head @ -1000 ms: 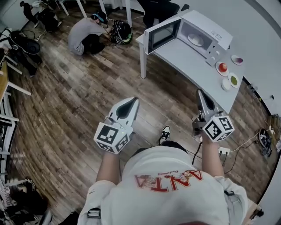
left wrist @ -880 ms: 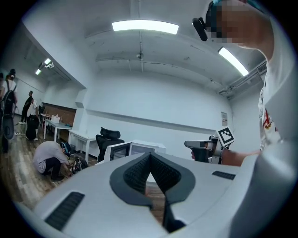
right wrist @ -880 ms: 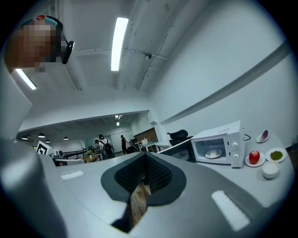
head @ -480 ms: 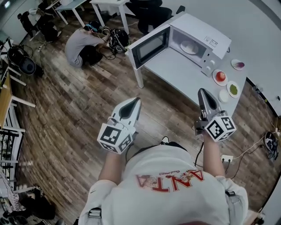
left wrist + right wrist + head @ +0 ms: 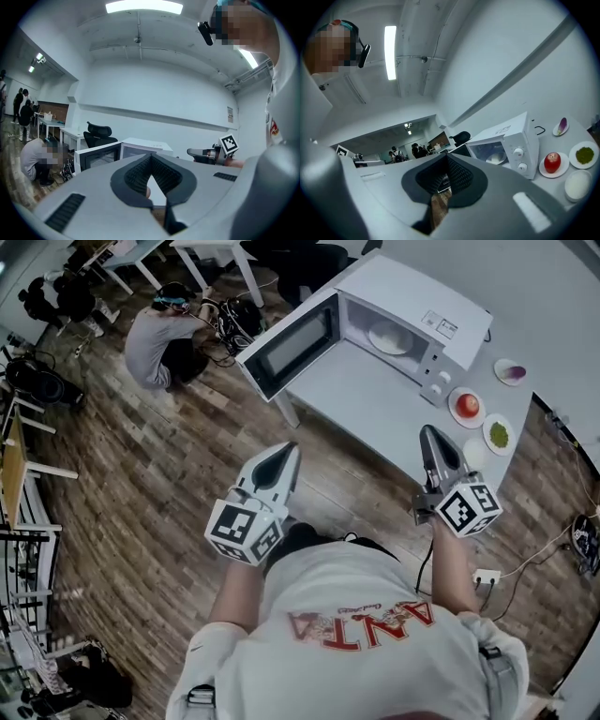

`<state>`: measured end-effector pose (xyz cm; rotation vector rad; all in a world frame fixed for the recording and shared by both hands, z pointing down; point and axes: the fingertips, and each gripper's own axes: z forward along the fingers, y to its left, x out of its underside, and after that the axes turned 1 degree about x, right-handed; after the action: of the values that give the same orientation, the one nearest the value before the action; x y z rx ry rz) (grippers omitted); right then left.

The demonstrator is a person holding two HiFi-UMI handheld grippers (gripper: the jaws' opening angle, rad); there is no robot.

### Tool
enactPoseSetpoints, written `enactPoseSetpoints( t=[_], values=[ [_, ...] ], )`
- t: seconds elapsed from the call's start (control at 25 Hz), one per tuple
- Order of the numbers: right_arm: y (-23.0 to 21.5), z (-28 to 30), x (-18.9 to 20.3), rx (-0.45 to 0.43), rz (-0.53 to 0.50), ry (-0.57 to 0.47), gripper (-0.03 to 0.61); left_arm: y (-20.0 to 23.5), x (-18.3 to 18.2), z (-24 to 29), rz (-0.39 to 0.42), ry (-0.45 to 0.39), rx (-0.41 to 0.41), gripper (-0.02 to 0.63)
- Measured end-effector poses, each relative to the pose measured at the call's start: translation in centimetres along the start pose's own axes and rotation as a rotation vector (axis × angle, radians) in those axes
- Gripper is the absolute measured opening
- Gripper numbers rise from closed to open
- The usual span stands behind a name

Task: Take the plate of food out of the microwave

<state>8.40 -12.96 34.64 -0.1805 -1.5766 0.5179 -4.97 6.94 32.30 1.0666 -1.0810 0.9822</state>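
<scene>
The open white microwave point(image 5: 412, 306), upper right, has drawn nearer; the left gripper point(image 5: 284, 454) and right gripper point(image 5: 430, 436), both closed and empty, approach its white plate of food point(image 5: 389, 337).

Right gripper point(image 5: 446, 157), fingers point(image 5: 459, 176) together, before open microwave point(image 5: 513, 140)

The microwave point(image 5: 412, 306) is sitting on the tabletop point(image 5: 375, 404) ahead of me, its door point(image 5: 286, 348) swinging open leftward and the plate of food point(image 5: 389, 337) lying inside. Small dishes point(image 5: 468, 406) are resting to its right. A person point(image 5: 155, 334) is crouching on the floor point(image 5: 141, 474) far left.
</scene>
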Motion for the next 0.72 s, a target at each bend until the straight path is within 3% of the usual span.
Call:
enactPoseSetpoints(
  t=[0.36, 0.72],
  values=[
    [-3.1, 4.5, -0.5, 0.093, 0.005, 0.012, 0.003, 4.1, -0.2, 6.7, -0.049, 0.021, 0.102, 0.009],
    [-3.6, 11.9, -1.3, 0.235, -0.023, 0.002, 0.003, 10.6, -2.2, 14.6, -0.004, 0.036, 0.262, 0.009]
  ],
)
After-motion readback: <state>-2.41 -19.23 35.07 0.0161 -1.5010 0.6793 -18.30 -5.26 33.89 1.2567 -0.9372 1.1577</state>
